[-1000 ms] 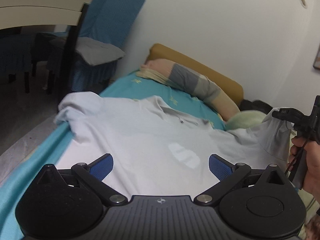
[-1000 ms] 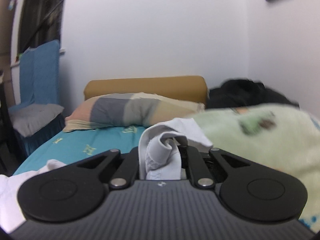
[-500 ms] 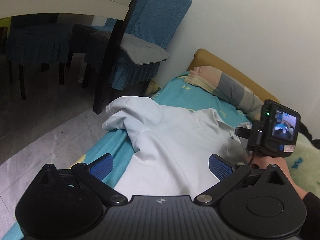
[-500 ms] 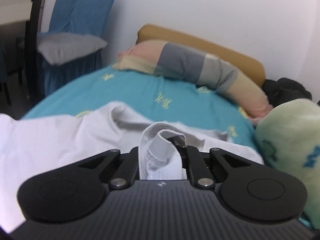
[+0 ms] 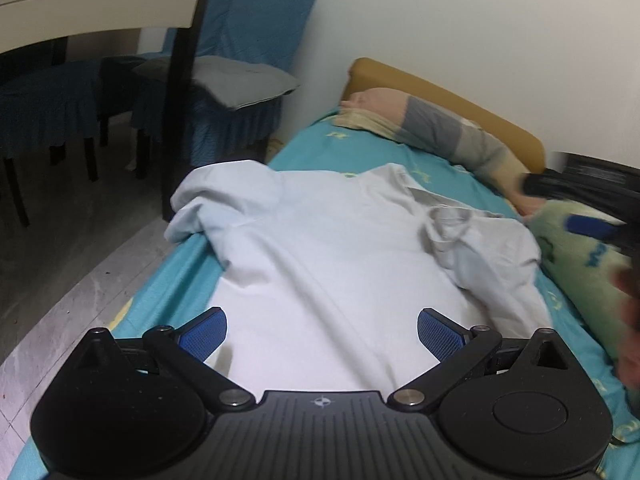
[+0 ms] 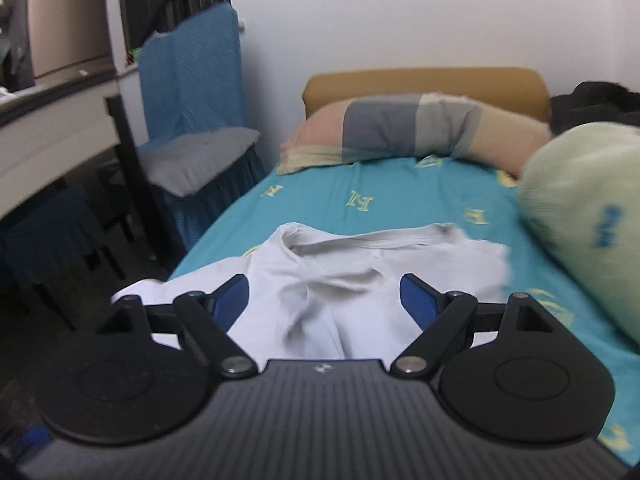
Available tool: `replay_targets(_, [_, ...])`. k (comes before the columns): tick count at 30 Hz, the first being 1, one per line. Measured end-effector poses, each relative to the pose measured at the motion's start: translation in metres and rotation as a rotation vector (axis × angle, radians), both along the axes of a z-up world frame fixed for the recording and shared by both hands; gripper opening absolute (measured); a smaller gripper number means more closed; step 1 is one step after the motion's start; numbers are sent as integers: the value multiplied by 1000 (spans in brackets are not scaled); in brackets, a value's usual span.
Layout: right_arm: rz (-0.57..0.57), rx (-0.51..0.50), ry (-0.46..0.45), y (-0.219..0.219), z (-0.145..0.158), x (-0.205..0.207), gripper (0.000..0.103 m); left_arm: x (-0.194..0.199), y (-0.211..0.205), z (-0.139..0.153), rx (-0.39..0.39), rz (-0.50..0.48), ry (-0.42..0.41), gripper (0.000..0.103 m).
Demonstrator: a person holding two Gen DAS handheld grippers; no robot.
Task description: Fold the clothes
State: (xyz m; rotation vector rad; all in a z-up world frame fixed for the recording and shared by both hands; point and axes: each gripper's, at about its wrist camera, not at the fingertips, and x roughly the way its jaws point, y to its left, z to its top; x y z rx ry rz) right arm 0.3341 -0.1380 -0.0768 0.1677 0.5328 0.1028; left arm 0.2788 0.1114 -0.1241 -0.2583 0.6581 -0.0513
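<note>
Lying on bed, white shirt

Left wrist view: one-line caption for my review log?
Open left gripper above a white shirt spread on the teal bed.

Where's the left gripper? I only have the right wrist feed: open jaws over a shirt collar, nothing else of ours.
Observer: The left gripper is open and empty, above the lower body of the white shirt.
Operator: Floor-side sleeve? It's cut off in my view.
Observer: The floor-side sleeve lies bunched at the edge of the bed, not folded in yet.
Operator: And the sleeve on my side?
Observer: The other sleeve lies crumpled on the shirt's body, just below the collar and beside the green blanket.
</note>
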Motion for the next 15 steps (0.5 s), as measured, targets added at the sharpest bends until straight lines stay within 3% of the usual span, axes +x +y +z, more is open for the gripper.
replay_targets(6, [-22, 62, -26, -37, 52, -135, 84, -26, -25, 8, -2, -72, 17, 103])
replay_targets(9, [-88, 103, -2, -60, 58, -197, 84, -41, -40, 10, 16, -103, 56, 100])
replay_targets(15, [-198, 185, -42, -115, 60, -282, 84, -90, -75, 26, 125, -193, 62, 100])
